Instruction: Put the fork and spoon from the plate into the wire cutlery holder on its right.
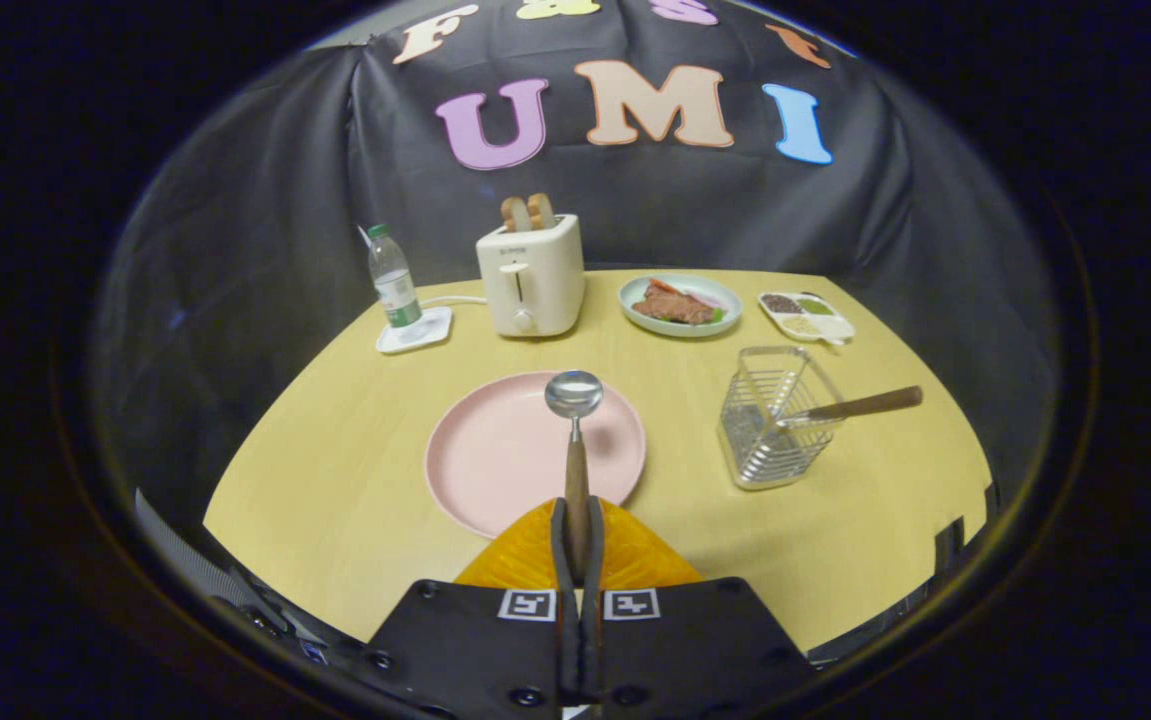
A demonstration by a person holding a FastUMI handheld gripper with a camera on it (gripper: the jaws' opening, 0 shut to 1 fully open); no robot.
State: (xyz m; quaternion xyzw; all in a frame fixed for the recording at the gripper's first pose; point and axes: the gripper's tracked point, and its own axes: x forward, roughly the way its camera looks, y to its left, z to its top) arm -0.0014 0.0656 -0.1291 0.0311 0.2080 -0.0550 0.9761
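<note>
Gripper (576,540) pinches spoon (575,440) above pink plate (495,450), wire holder (770,415) well apart.

Spoon (575,440): lower end of handle hidden between the tongs (576,545), which clamp it. Fork (850,407) in wire holder (773,415): tines lost behind the mesh, can't make them out. Near edge of pink plate (505,450) covered by tongs. Bottle (393,280) label too small to read.
</note>
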